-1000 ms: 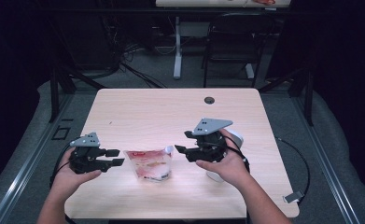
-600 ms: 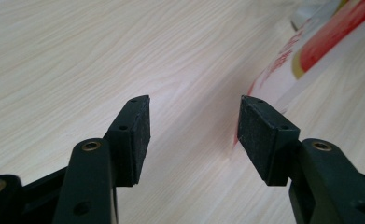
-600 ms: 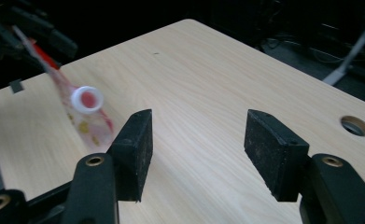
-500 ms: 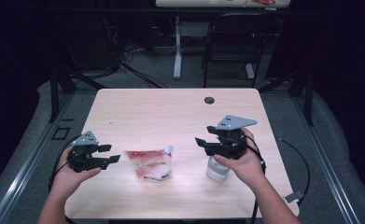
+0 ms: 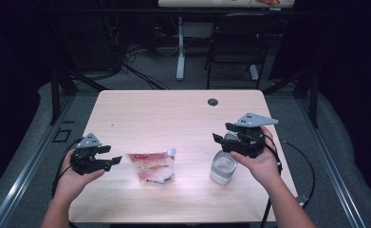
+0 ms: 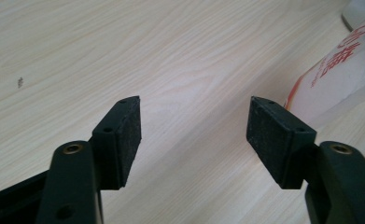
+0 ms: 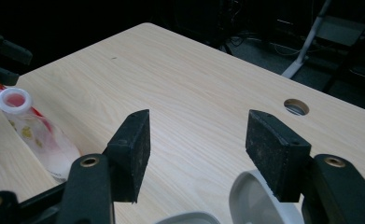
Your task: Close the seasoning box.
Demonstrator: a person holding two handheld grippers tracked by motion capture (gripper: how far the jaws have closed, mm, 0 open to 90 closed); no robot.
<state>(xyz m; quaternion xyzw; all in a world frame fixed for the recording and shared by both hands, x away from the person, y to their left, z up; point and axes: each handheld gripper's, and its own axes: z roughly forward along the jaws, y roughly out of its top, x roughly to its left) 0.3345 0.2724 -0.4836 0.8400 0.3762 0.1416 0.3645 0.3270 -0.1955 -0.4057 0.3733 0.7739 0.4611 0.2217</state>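
Overall light: dim room, black beyond my tabletop [image 5: 173, 114], the one lit surface.
Source: from above; a pale bright patch at the lower middle of the high view.
Shadows: soft, short.
Glare: mild sheen on the pouch [image 5: 151, 166].
Sharpness: high view slightly soft; my tongs views crisp on wood grain, upper right background murky.

Our gripper [image 6: 193, 128]: jaws stand apart, having just been opening, bare table between them.
Our table [image 6: 124, 51]: pale wood grain.
Our pouch [image 6: 339, 74]: far right, beside the right jaw.
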